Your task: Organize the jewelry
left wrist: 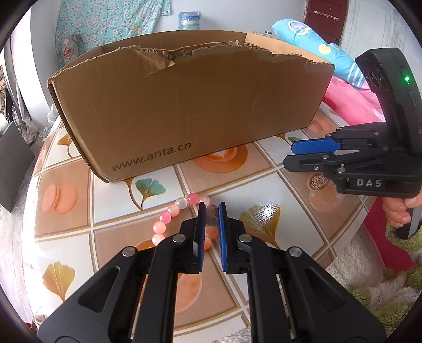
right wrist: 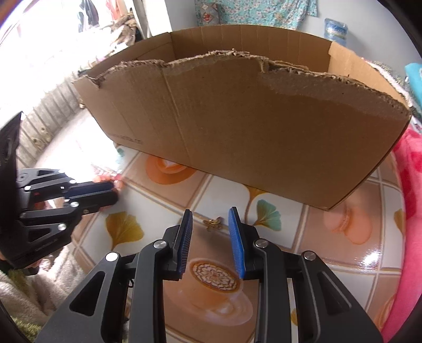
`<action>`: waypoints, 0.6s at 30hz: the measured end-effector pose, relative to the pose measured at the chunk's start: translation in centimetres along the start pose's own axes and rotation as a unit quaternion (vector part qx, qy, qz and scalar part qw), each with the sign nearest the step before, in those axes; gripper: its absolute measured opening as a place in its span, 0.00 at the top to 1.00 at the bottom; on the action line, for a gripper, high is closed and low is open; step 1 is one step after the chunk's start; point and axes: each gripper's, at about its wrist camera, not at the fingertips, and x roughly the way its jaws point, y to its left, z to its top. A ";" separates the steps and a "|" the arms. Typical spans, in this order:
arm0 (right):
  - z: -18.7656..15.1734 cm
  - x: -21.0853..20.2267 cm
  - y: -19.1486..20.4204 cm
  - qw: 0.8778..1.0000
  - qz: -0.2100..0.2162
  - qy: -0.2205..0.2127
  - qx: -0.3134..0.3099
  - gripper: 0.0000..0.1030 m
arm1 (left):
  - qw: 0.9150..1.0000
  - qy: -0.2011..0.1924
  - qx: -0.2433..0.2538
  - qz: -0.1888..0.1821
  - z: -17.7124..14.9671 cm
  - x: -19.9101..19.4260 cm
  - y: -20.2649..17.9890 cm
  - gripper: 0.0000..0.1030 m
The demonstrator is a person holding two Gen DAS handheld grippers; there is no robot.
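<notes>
Meanwhile, the left gripper (left wrist: 211, 208) pinched a pink bead bracelet (left wrist: 168, 215); the right gripper (right wrist: 210, 214) straddled, jaws spread, a gold butterfly charm (right wrist: 212, 223).

Bedroom clutter around a patterned tabletop

The tablecloth (left wrist: 110, 211), printed with ginkgo leaves, macarons and latte cups, covers the middle and lower part of the left wrist view. At 12 o'clock a floral garment (left wrist: 105, 21) hangs on the wall, with a blue container (left wrist: 189, 20) just beside it. Toward 2 o'clock lies a blue patterned pillow (left wrist: 324, 50) on pink bedding (left wrist: 350, 103). At 4 o'clock sits a shaggy green-and-white rug (left wrist: 382, 285).
</notes>
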 end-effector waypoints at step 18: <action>0.0 0.1 1.2 1.000 -0.020 0.002 0.013 0.88 | 1.000 0.016 -0.020 0.014 0.7 0.4 -0.4 0.92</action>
